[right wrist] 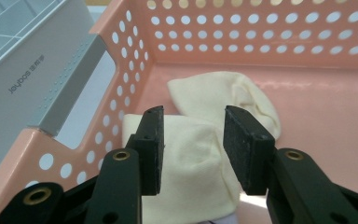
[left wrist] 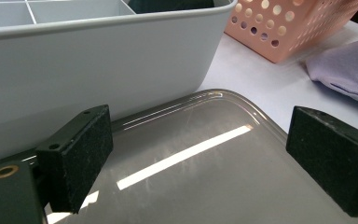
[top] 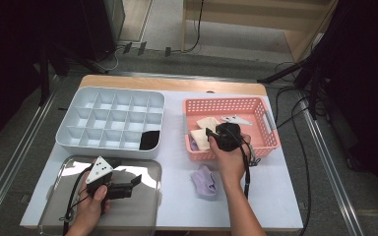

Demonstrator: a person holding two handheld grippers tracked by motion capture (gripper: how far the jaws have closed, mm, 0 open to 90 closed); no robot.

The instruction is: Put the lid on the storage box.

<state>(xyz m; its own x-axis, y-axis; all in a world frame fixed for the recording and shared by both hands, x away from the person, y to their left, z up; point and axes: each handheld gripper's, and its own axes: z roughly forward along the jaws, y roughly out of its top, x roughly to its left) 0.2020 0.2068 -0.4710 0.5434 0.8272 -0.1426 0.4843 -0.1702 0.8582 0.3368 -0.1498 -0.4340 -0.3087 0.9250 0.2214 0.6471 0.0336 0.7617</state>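
Observation:
My right gripper (top: pixel 210 132) (right wrist: pixel 193 114) reaches into the pink basket (top: pixel 226 102) (right wrist: pixel 261 42) from its near side. Its jaws stand partly apart over a folded cream sock (top: pixel 199 138) (right wrist: pixel 191 154) that is wider than the gap; I see no pinch in the cloth. A second cream sock (top: pixel 207 122) (right wrist: pixel 223 91) lies just beyond. My left gripper (top: pixel 137 182) (left wrist: pixel 200 121) rests open low over the metal tray (top: pixel 128 216) (left wrist: pixel 191 177), with nothing between its pads.
A grey divided organiser (top: pixel 78 142) (left wrist: pixel 98 60) (right wrist: pixel 18 79) stands at the back left, with a black sock (top: pixel 150 139) in its near right compartment. A purple sock (top: pixel 204 182) (left wrist: pixel 349 70) lies on the table before the basket. Cables trail off the right edge.

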